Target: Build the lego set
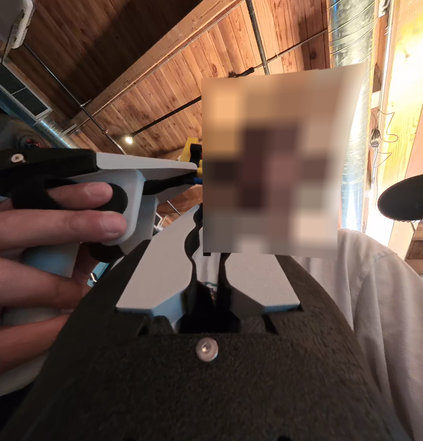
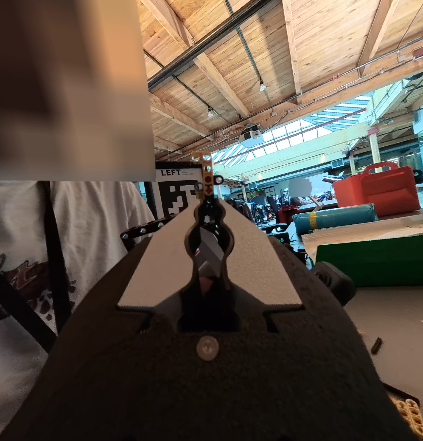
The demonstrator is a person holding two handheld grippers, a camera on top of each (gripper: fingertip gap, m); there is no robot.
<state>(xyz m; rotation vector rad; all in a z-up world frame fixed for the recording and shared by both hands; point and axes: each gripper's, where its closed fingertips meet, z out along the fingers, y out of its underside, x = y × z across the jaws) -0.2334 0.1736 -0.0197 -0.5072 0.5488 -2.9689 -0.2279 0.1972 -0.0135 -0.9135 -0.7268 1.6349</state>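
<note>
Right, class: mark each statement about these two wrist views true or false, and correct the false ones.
1. The right gripper is shut on a Lego beam assembly. True.
2. The carry case with a handle is blue. False: it is red.
3. The ceiling is wooden planks and beams. True.
4. In the left wrist view, the right gripper lies on its own with nobody holding it. False: a hand grips its handle.
</note>
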